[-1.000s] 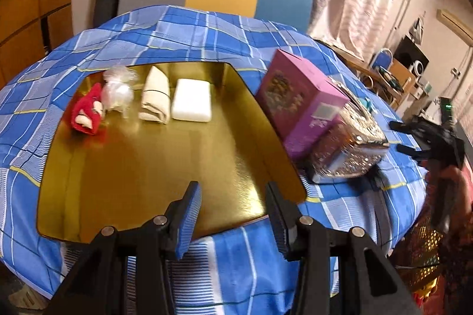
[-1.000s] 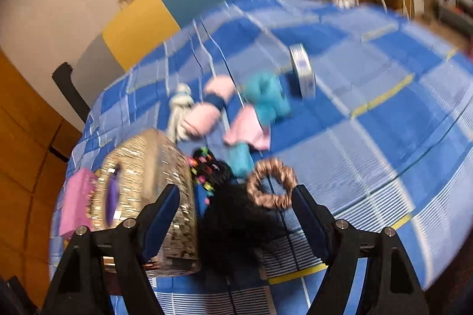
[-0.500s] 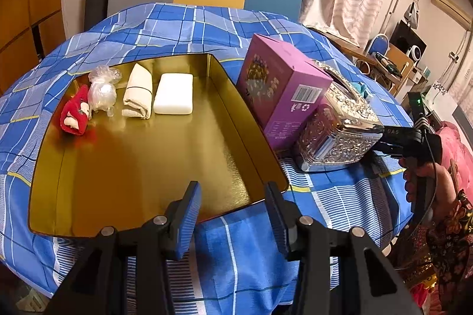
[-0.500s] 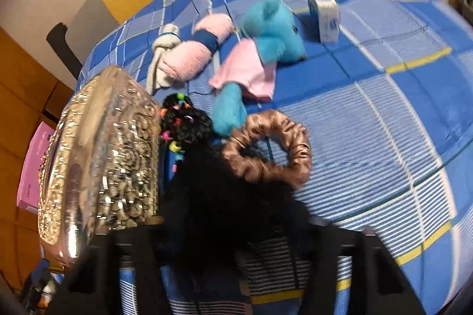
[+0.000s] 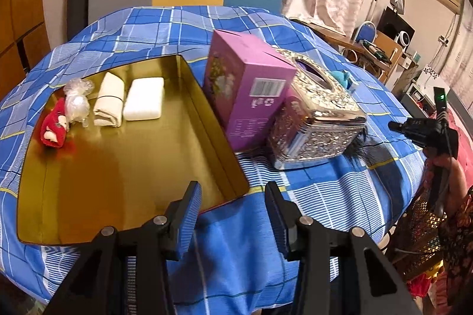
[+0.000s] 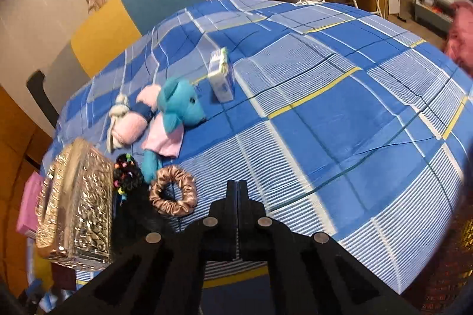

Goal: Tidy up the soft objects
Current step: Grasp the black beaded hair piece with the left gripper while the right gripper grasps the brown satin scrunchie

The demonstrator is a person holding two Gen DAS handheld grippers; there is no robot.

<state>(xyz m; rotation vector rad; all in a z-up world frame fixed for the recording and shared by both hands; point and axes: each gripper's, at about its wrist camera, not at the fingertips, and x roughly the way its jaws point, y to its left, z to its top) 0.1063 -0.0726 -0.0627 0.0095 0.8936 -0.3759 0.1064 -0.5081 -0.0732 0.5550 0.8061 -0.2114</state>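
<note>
Bronze satin scrunchie (image 6: 173, 190) lies just left of right gripper (image 6: 238, 190), fingers pressed together holding nothing visible; left gripper (image 5: 233, 214), wide apart and empty, hovers well away by gold tray (image 5: 124, 179).

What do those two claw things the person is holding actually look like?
Both are matte black plastic. The left gripper has two flat fingers faced with ribbed blue pads and round silver bolts at the joints. The right gripper shows the same black arms and silver bolts. In the left view, its handle carries a small green light.

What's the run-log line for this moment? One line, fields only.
left gripper: open, above gold tray front edge | right gripper: shut, nothing visible held | brown scrunchie: on tablecloth
</note>
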